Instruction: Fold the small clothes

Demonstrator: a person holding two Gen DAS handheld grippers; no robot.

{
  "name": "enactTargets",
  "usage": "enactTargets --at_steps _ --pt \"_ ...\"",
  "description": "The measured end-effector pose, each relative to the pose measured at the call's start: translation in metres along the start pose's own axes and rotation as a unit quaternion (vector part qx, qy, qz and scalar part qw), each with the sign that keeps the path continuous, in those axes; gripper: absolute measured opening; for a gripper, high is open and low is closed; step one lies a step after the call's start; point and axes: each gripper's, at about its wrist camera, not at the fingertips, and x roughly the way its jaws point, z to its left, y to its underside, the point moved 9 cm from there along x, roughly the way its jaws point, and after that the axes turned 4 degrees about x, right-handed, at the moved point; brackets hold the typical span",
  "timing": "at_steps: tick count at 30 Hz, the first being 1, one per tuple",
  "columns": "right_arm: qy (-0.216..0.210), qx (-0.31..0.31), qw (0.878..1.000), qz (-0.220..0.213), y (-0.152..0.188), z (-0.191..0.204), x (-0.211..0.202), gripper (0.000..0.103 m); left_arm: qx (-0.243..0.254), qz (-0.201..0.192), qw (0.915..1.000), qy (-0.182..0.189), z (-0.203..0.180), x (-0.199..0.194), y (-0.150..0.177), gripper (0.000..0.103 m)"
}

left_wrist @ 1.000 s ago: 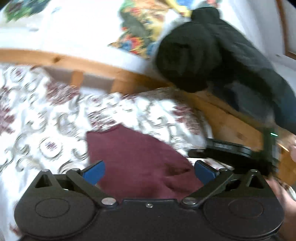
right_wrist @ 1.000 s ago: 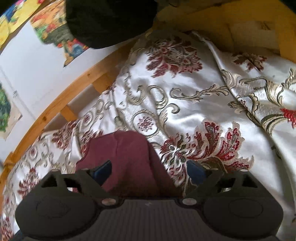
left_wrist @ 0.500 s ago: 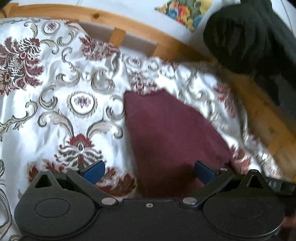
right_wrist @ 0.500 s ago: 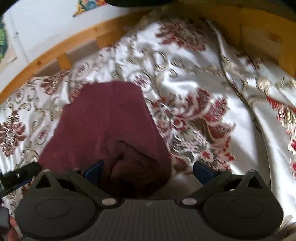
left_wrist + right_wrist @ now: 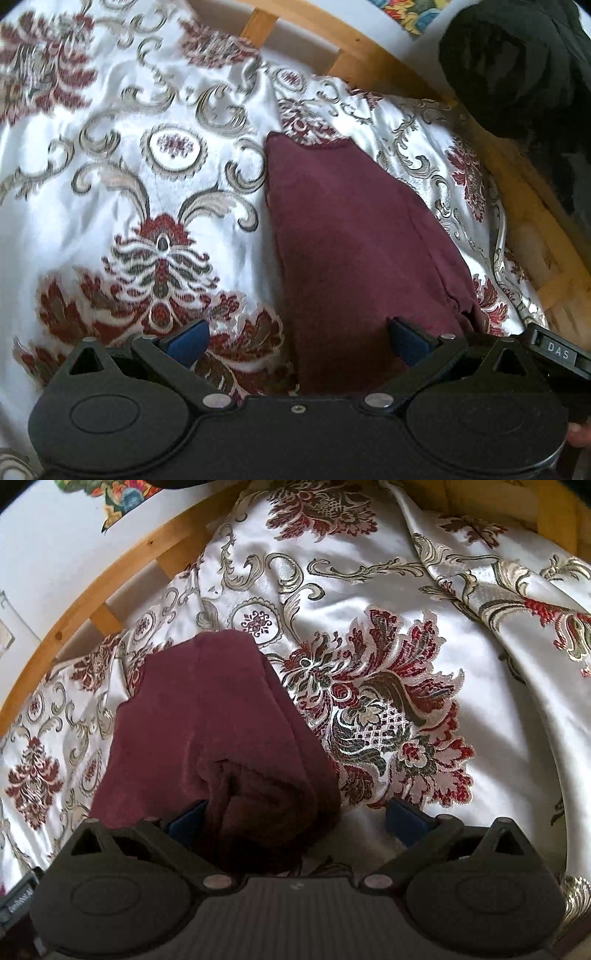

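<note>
Maroon garment (image 5: 354, 236) flat on bedspread (image 5: 110, 229), between wide-spread jaws of both hand-held grippers, ungripped.

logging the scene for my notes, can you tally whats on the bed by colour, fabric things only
Maroon: 1, the small folded garment lying on the bedspread
White with red and gold floral pattern: 1, the satin bedspread
Black: 1, the dark bundle of clothing on the wooden bed frame, at the edge
Total: 3
</note>
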Motion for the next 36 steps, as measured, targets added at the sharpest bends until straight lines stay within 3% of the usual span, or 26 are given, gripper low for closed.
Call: enactTargets --at_steps 3,10,15,18,21,24,27,29,32,36 --pt "-0.021 0.028 0.999 -0.01 -0.005 0.001 -0.006 0.103 -0.002 0.01 0.9999 -0.007 0.005 0.003 0.002 0.103" --pt "-0.066 0.095 0.99 -0.078 -0.031 -0.01 -0.023 0.102 0.005 0.008 0.9998 -0.017 0.006 0.004 0.002 0.103" --pt "-0.082 0.074 0.989 -0.095 -0.046 -0.003 -0.011 0.074 -0.008 0.007 0.9999 -0.009 0.008 0.005 0.003 0.103" --pt "-0.089 0.052 0.99 -0.095 -0.052 0.009 0.003 0.039 -0.009 0.005 0.9999 -0.009 0.008 0.005 0.003 0.103" --pt "-0.095 0.016 0.99 -0.106 -0.056 0.026 0.012 0.023 -0.01 0.004 0.9999 -0.008 0.008 0.005 0.004 0.103" --pt "-0.076 -0.077 0.985 -0.132 -0.05 0.052 0.007 0.018 -0.012 0.004 0.9999 -0.008 0.008 0.005 0.003 0.103" --pt "-0.066 -0.192 0.967 -0.153 -0.034 0.084 -0.003 0.018 -0.013 0.004 0.9999 -0.008 0.008 0.005 0.003 0.103" --pt "-0.056 -0.229 0.959 -0.157 -0.026 0.095 -0.003 0.018 -0.012 0.004 0.9999 -0.008 0.008 0.005 0.003 0.103" --pt "-0.026 -0.224 0.962 -0.157 -0.03 0.09 0.001 0.017 -0.014 0.005 0.9999 -0.007 0.008 0.005 0.004 0.102" --pt "0.0 -0.14 0.979 -0.148 -0.049 0.055 0.004 0.017 -0.014 0.005 0.9999 -0.007 0.008 0.005 0.004 0.103"
